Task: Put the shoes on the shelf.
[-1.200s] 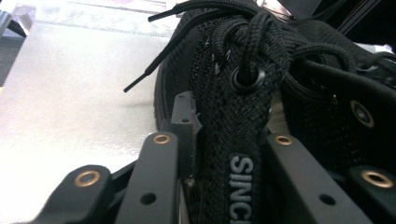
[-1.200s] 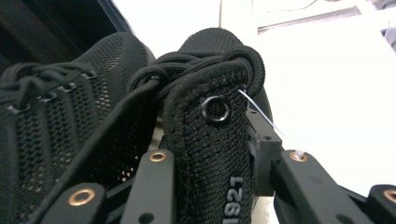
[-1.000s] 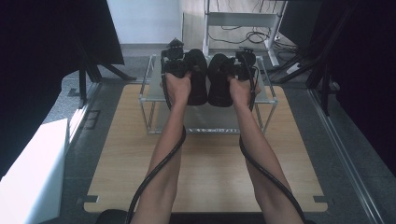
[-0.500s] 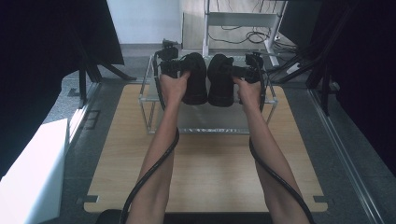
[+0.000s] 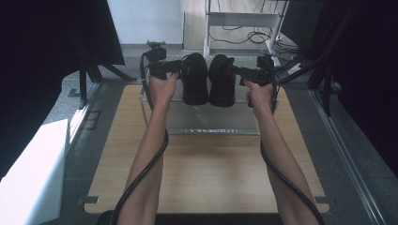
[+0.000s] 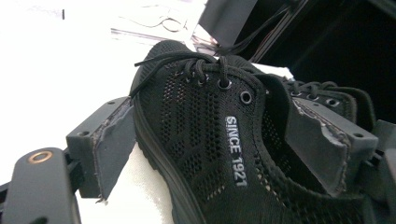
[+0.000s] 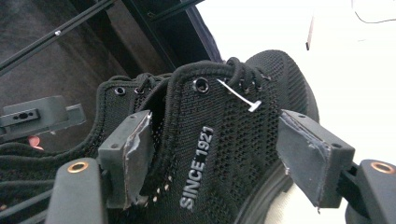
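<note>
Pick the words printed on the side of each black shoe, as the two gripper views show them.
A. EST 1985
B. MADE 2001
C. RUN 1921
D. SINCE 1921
D: white lettering reading SINCE 1921 runs along the mesh side of the left shoe in the left gripper view and of the right shoe in the right gripper view.

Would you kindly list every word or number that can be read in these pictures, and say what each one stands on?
"SINCE 1921": white print on the mesh side of the left black shoe, left gripper view.
"SINCE 1921": the same print on the side of the right black shoe, right gripper view.
High view: no print on either shoe is large enough to read there.
</note>
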Demonstrator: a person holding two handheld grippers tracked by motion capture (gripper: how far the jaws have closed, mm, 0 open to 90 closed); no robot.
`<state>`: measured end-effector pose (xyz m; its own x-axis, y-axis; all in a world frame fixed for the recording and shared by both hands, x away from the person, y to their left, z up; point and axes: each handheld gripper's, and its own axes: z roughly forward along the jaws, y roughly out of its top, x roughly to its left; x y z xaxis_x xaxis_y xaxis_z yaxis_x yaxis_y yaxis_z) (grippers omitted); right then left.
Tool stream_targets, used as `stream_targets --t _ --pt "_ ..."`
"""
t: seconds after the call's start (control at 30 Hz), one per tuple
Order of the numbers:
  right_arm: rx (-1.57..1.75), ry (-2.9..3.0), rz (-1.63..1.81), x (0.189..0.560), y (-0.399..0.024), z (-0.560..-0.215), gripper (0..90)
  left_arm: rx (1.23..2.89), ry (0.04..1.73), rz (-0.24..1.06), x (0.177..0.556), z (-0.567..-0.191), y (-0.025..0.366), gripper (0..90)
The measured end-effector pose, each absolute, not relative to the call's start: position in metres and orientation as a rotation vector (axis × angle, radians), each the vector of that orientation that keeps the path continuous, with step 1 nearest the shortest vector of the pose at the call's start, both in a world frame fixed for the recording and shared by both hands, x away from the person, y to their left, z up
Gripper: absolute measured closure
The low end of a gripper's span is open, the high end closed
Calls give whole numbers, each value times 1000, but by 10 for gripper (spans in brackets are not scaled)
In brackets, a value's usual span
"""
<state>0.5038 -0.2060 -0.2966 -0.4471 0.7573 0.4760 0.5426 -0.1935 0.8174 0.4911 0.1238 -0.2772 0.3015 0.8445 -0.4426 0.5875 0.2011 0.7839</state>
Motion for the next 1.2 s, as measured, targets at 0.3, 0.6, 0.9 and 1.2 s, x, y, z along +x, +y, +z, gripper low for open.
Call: stream_targets --t 0.3,0.6,0.9,1.2 --pt "1522 1862 1688 492 -222 -294 233 1472 1347 272 479 -289 138 143" --pt "1492 1856 1713 484 -239 -297 229 1499 1324 290 469 -298 144 114" --pt "1438 1897 1725 473 -245 -303 206 1575 1295 331 456 -305 143 0" --pt "1382 1948 1717 456 -245 -311 160 1595 1250 334 436 -317 142 0"
